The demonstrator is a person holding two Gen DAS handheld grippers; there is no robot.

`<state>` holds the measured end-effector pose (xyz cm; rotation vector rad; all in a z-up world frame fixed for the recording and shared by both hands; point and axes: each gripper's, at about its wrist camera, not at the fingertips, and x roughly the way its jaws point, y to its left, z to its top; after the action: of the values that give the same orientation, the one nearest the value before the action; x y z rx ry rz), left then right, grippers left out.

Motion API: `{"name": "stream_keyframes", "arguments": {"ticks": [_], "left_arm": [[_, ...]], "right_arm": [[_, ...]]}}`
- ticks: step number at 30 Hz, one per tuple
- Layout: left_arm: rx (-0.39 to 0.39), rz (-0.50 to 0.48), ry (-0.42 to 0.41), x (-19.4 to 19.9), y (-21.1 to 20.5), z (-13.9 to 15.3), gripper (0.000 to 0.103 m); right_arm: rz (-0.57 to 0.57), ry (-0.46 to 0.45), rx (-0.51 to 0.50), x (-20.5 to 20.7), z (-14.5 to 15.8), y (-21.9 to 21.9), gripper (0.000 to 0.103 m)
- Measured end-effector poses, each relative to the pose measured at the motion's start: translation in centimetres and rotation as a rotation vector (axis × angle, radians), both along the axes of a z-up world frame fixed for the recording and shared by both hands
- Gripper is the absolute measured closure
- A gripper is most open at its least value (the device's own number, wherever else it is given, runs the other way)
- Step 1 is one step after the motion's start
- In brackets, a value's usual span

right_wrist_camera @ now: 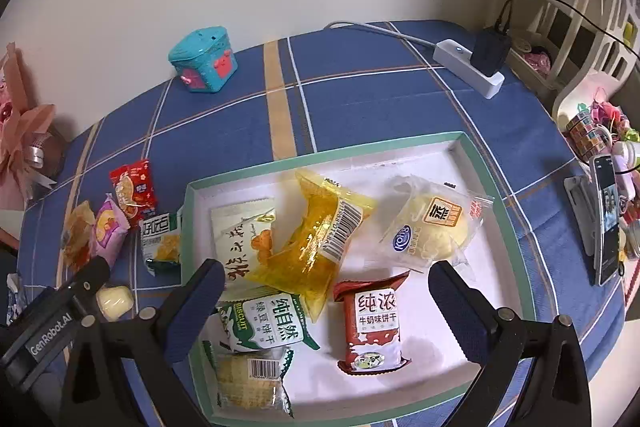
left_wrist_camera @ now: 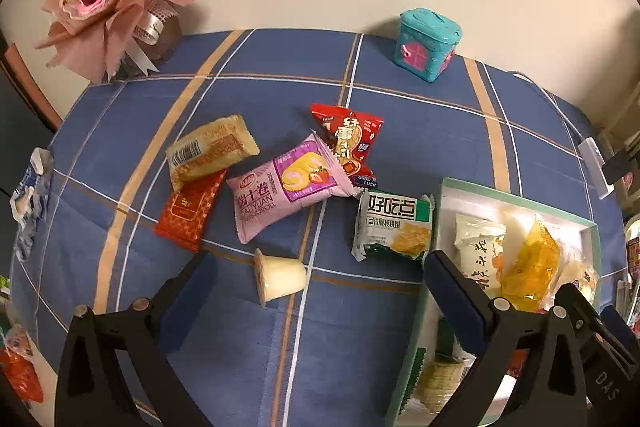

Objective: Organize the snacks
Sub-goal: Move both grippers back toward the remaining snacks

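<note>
Right now both tools stand wide apart and empty: the left gripper hangs over the blue checked cloth with the jelly cup lying between its fingers but untouched, and the right gripper hovers above the box, clear of the packets inside. Six snacks are left on the cloth, well left of the box: the cup, a pink roll pack, a red peanut pack, a green biscuit pack just beside the box wall, a pale wafer pack and an orange pack partly under it. My guess is the cup comes next. It lies on its side, long axis running roughly across the left view, sealed rim to the left and rounded base to the right, so the fingers would close along that axis and not across it. That is the main risk: pads pressing rim and base could squirt the smooth cup out or set it rolling. Turning the wrist to grip across the body would likely be safer. A second risk is the box itself, already crowded; the yellow pack sits heaped on others, so a careless drop could slide off the pile or over the rim.
</note>
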<state>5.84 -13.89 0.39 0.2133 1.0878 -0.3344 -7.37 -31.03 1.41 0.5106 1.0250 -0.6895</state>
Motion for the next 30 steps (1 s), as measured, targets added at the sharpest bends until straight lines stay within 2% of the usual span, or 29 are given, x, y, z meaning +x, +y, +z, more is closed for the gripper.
{"name": "stream_keyframes", "arguments": {"ticks": [7, 11, 17, 23, 27, 30], "left_arm": [[-0.033, 0.01, -0.003, 0.1, 0.4, 0.8, 0.0], [-0.04, 0.018, -0.038, 0.1, 1.0, 2.1, 0.0], [-0.021, 0.058, -0.057, 0.9, 3.2, 3.3, 0.0], [0.043, 0.076, -0.074, 2.3, 6.0, 3.3, 0.0], [0.004, 0.111, -0.067, 3.3, 8.6, 3.2, 0.0], [-0.019, 0.152, -0.061, 4.2, 10.8, 3.1, 0.0]], "right_arm": [[0.029, -0.015, -0.031, 0.6, 1.1, 0.9, 0.0], [0.027, -0.025, -0.036, 0.8, 1.4, 1.4, 0.0], [0.023, -0.004, -0.13, 0.9, 2.2, 2.5, 0.0], [0.034, 0.01, -0.097, 1.3, 1.7, 3.4, 0.0], [0.054, 0.008, -0.104, 1.7, 1.8, 4.1, 0.0], [0.063, -0.028, -0.08, 2.1, 2.1, 4.7, 0.0]]}}
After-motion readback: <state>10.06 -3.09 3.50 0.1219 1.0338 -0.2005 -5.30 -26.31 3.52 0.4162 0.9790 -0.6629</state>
